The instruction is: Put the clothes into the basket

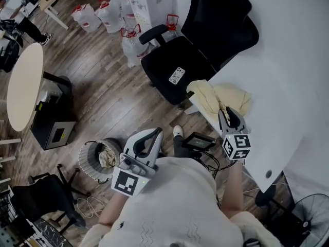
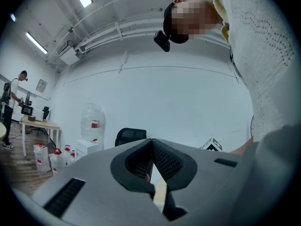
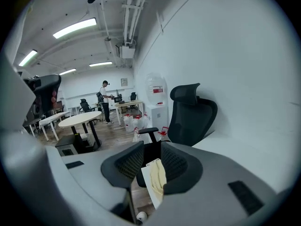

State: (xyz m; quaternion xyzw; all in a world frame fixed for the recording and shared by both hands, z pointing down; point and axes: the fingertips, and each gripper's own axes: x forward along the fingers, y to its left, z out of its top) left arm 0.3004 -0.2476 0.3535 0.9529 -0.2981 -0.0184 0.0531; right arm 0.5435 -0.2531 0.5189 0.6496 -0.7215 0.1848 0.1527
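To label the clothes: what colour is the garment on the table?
Pale yellow; the garment shows best in the head view.

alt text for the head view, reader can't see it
Seen from above, a person aims the open right gripper at a pale yellow garment on the corner of a white table. The shut left gripper hangs near a wire basket on the wood floor; a black office chair stands by the table.

Yellow garment point(image 1: 218, 99) crumpled on table point(image 1: 288, 86) corner; round wire basket point(image 1: 85, 170) on floor point(image 1: 103, 86), cloth point(image 1: 106, 157) inside.
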